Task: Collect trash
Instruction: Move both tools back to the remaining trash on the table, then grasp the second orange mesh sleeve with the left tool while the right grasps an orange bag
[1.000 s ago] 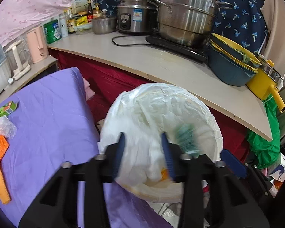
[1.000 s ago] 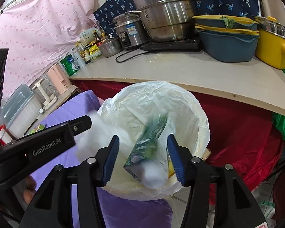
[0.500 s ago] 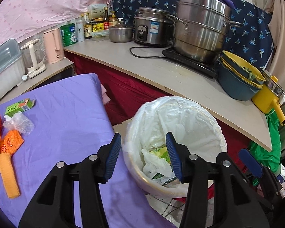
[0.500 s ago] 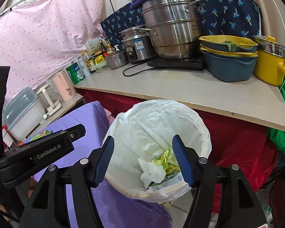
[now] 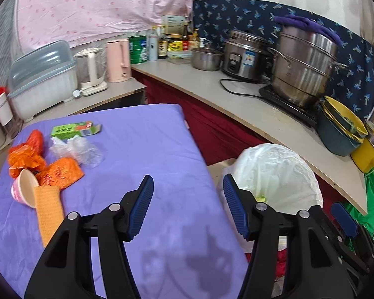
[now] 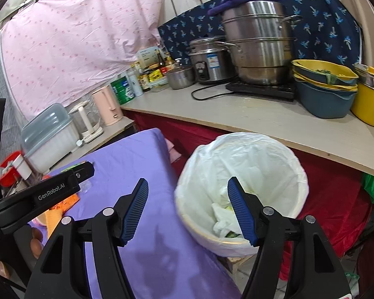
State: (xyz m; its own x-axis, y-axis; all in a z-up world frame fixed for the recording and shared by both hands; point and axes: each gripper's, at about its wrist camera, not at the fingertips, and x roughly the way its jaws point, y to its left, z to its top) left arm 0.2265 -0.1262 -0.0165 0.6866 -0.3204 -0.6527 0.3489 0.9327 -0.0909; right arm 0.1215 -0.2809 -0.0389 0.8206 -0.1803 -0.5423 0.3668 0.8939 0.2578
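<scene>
Purple cloth (image 5: 147, 149) holds leftover litter (image 5: 62, 154); left claw (image 5: 188, 208) opening, empty; right claw (image 6: 188, 211) spread, empty. Risk: flimsy wrappers slipping, missing bin (image 6: 274, 149).

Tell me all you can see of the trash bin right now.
The bin is round and cream-walled, lined with a thin white plastic bag folded over its rim. It stands upright on the floor between the purple table and the red-skirted counter. Inside lie crumpled white plastic and something green. Neither tongs touch it.
</scene>
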